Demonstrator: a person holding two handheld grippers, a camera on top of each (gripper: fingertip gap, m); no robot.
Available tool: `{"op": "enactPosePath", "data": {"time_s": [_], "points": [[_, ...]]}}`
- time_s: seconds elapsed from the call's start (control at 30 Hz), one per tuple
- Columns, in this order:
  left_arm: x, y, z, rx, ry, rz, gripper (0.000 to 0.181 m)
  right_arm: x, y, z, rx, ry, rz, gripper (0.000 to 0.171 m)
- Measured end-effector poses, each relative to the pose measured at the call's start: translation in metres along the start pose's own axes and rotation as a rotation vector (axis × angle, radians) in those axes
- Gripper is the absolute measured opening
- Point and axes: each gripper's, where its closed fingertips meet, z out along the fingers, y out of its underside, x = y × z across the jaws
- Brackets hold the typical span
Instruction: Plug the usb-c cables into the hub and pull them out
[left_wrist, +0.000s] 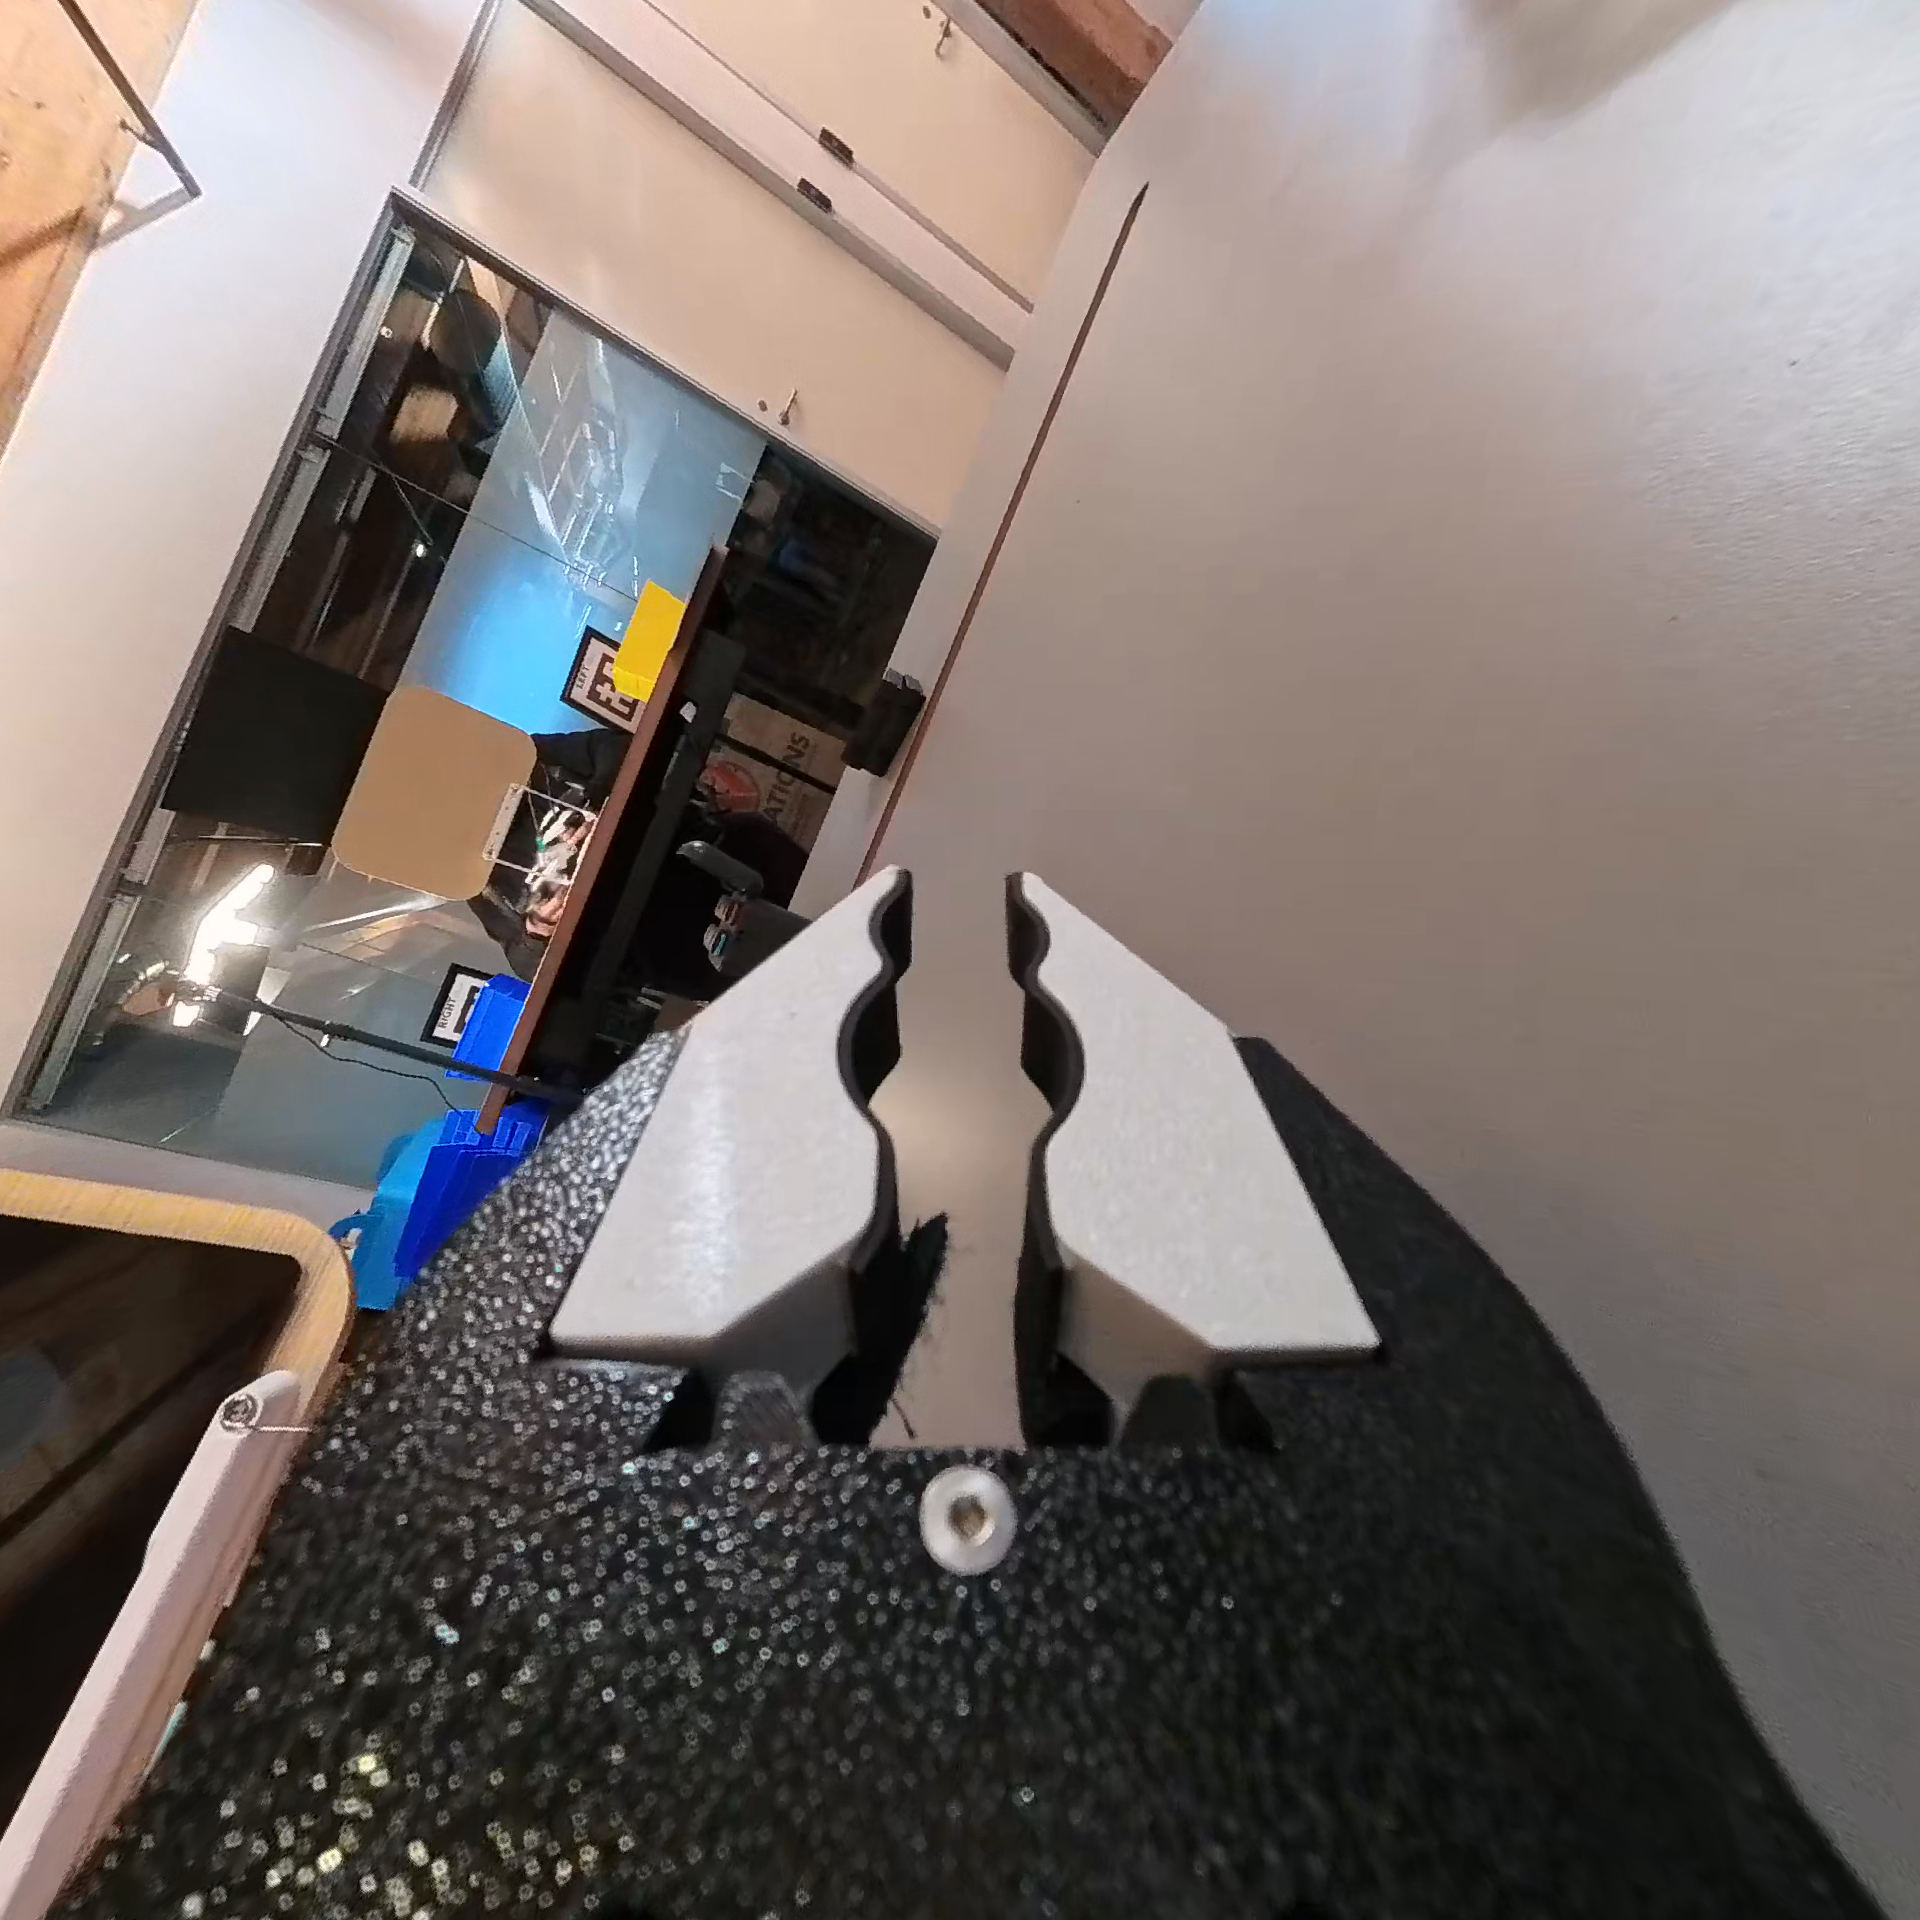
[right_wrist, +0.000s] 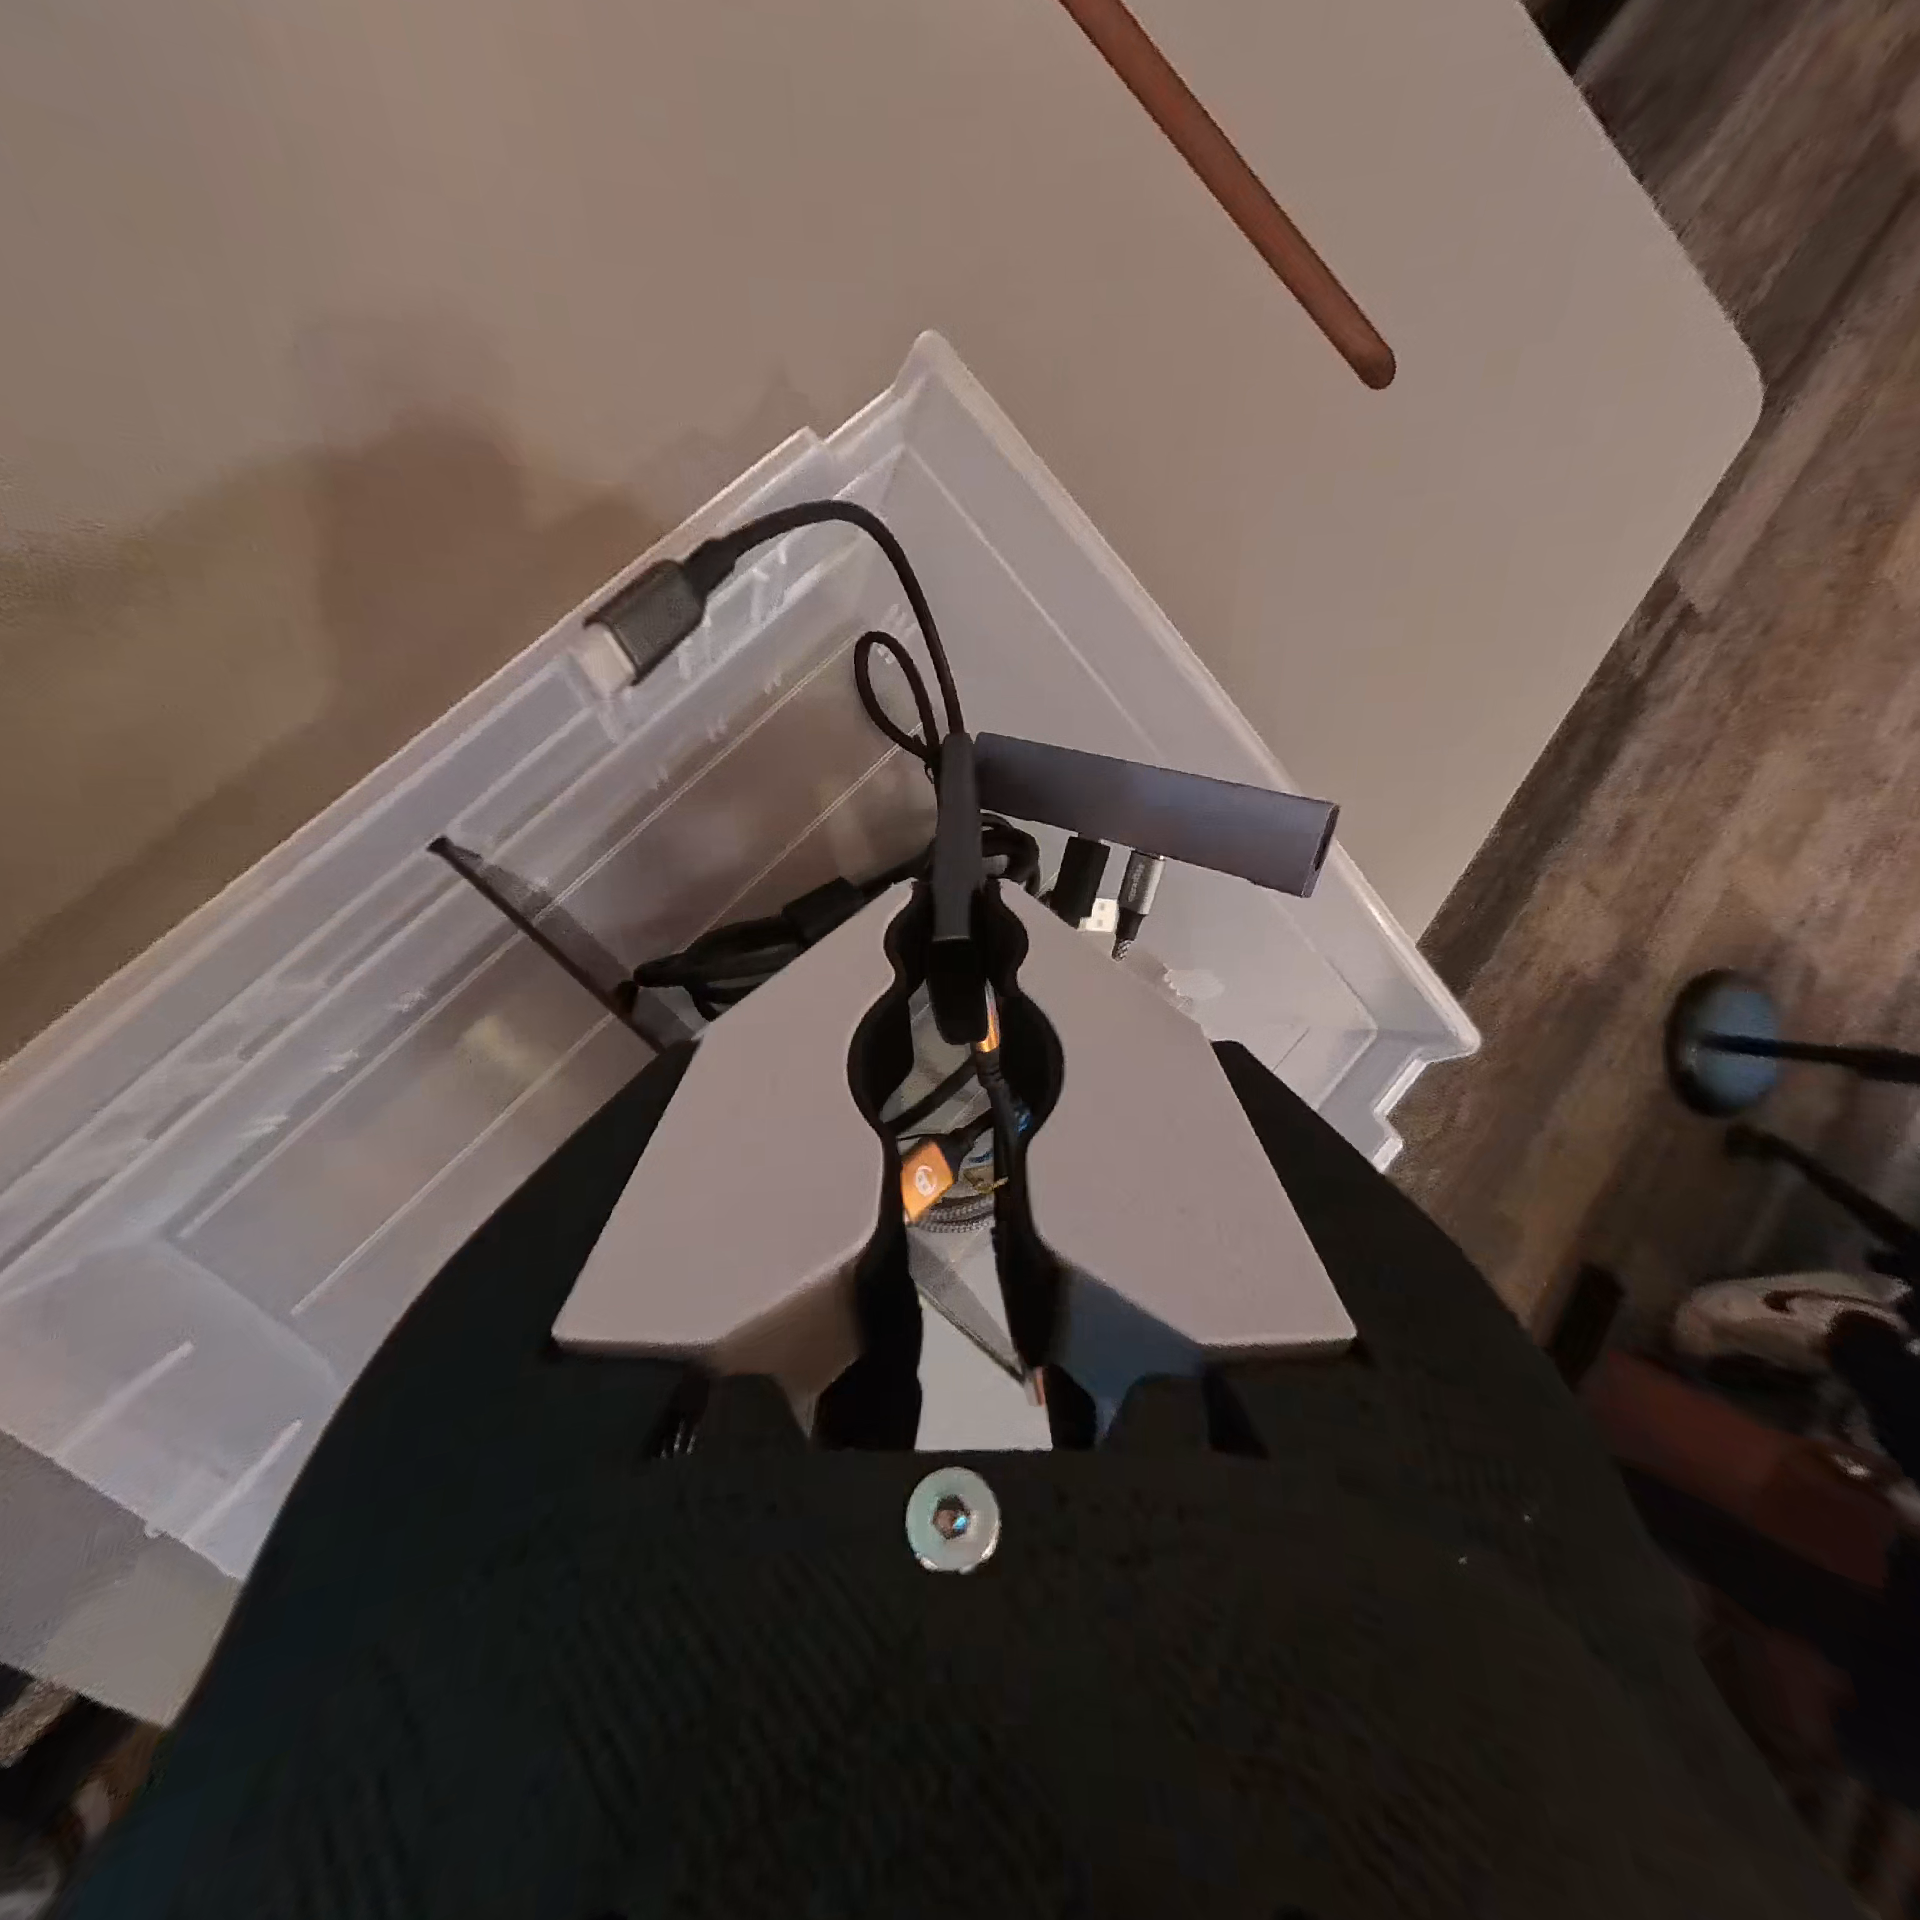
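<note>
While the left tool hangs over a bare stretch of the pale tabletop with its two grey fingers a narrow gap apart and nothing between them, the right tool is closed on the dark strain-relief stem of the hub's short cable, pinched at the very tips. From that stem the grey hub juts out to the right as a slim bar, lifted clear above a clear plastic bin that sits on the same tabletop. Its black lead arcs up and to the left and ends in a grey USB-C plug that hangs free over the bin's wall, plugged into nothing. Just under the hub, two more cable ends show, one black and one silvery; whether they sit in the hub's ports or merely lie in the bin below cannot be told. Between the right tool's fingers, lower down, an orange-tipped connector and coils of dark cable lie in the bin beside a dark divider. In the left wrist view a glass partition stands beyond the tabletop edge, with blue plastic parts and a yellow block near it. A wood-pattern floor shows at the right of the right wrist view.
</note>
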Motion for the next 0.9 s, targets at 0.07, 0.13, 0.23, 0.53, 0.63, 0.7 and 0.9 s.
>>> {"op": "enactPosePath", "data": {"time_s": [0.07,0.13,0.23,0.53,0.63,0.7,0.9], "points": [[0.000,-0.001,-0.001,0.002,0.001,0.000,0.017,0.001,-0.001,0.000,0.013,-0.004,0.040,0.008],[0.000,-0.001,-0.002,0.006,0.000,-0.005,0.017,0.006,0.003,-0.002,0.017,0.049,0.074,0.042],[-0.004,-0.002,-0.004,0.012,-0.010,-0.025,0.018,0.020,0.005,-0.029,0.116,0.248,0.106,0.086],[-0.013,-0.017,-0.007,0.090,0.020,-0.283,0.119,-0.010,0.087,-0.097,0.400,0.503,0.452,0.139],[-0.013,-0.036,-0.015,0.146,0.094,-0.504,0.146,-0.016,0.134,-0.080,0.299,0.510,0.505,0.141],[-0.010,-0.047,-0.021,0.119,0.145,-0.588,0.153,-0.018,0.155,-0.070,0.252,0.485,0.553,0.138],[-0.006,-0.055,-0.077,-0.110,0.288,-0.580,0.123,-0.018,0.179,-0.050,0.162,0.404,0.609,0.093]]}}
